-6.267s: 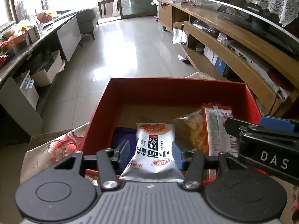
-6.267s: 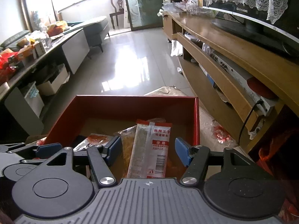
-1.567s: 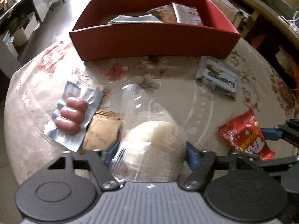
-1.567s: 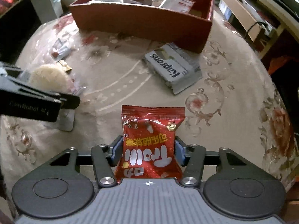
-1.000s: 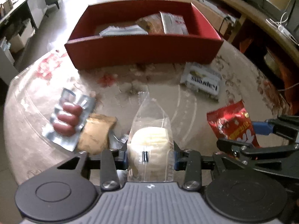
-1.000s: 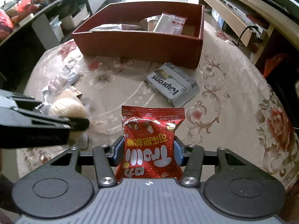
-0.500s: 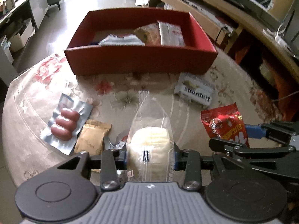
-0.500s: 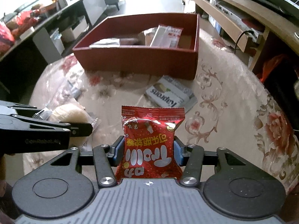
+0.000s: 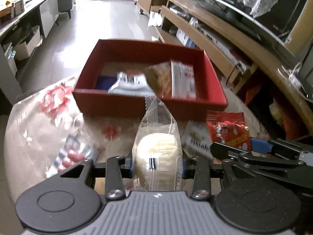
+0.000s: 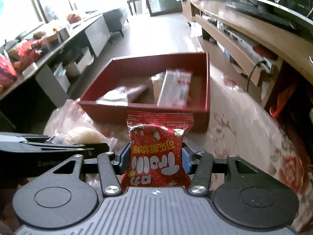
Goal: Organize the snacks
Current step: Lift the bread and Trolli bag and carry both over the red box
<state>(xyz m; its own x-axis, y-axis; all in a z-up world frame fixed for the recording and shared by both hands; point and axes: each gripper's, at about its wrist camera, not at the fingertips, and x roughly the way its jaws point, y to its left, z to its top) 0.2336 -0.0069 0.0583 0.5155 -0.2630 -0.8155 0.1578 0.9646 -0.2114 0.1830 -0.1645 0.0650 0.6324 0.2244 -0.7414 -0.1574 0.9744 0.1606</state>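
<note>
Presently, by label:

Left claw (image 9: 157,161): pinching a clear bag of pale round cakes (image 9: 157,156) across its lower body, so the sealed top stands up and forward, towards the box.

Right claw (image 10: 155,159): pressed onto a red candy packet (image 10: 158,152) at its middle; the print reads upside down from this camera, the crimped end leading.

Both loads: carried clear of the table, side by side, each visible from the other's camera, which suggests a paired delivery.

Red box (image 9: 121,105): open-topped, just ahead of both claws on the floral tablecloth (image 9: 39,121); its near wall is low enough to pass over.

Box contents: a silver-white noodle packet (image 9: 130,84), an orange crisp bag with a white label strip (image 9: 182,80) leaning at the right, and something dark blue (image 9: 103,82) at the left; bare floor shows at the back.

Left on the table: a foil pack of sausages (image 9: 72,154) and a white printed packet (image 9: 197,139), both blurred.

Judged step: carry towards the box; release is not yet due.

Risk: the soft cakes may crush under a tight grip.
</note>
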